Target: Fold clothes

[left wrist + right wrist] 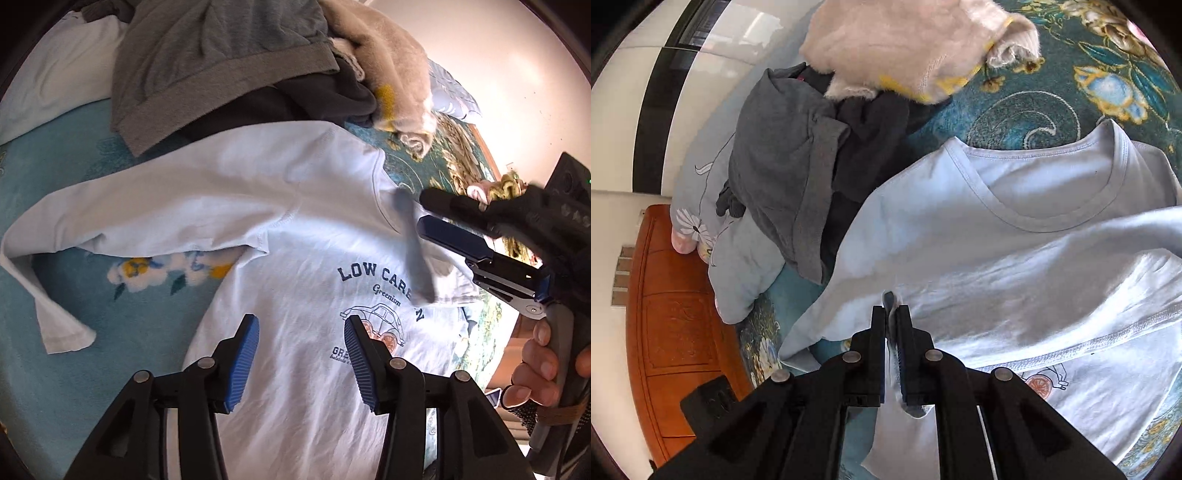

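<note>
The pale blue printed cotton T-shirt [295, 236] sprawls across the teal floral blanket [92, 369]. The left gripper [301, 363] hovers half-open, empty; the right gripper [894, 325] pinches its fabric.

Clothes pile [229, 66] blocks far side, touching shirt [295, 369] top edge; bare blanket [110, 369] beside the spread sleeve open for passage; right gripper [421, 214] crowds collar side, clamped on shirt cloth
</note>
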Demonstrator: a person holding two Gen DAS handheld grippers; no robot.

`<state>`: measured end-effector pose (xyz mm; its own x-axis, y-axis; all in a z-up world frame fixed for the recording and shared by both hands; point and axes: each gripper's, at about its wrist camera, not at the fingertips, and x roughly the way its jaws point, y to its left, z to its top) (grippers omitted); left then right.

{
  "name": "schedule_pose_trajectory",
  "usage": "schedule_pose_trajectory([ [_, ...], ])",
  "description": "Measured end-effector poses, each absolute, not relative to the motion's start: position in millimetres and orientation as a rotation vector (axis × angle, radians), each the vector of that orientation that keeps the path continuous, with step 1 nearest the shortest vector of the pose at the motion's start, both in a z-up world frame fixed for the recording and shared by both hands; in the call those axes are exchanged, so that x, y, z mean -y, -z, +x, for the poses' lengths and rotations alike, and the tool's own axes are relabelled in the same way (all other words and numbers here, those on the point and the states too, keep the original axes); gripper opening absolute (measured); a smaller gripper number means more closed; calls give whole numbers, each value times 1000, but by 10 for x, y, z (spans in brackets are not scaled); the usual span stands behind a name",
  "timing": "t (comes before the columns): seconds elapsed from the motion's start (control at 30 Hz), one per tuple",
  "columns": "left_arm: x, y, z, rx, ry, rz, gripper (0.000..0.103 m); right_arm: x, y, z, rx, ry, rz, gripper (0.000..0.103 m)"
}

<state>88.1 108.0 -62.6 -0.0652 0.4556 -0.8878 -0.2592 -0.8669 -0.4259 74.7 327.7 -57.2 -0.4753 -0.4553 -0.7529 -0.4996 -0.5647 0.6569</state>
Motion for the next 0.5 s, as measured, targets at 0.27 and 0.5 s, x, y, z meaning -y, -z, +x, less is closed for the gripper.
schedule_pose_trajectory([
  [0.27,-1450,927,853,194,-1906,-1767,53,-3460,409,1031,-1353,-2323,-1584,60],
  [0.5,-1563,1265,771,388,-1835,-1863,51,-3921,466,2032,-1444,-2204,-1373,60],
])
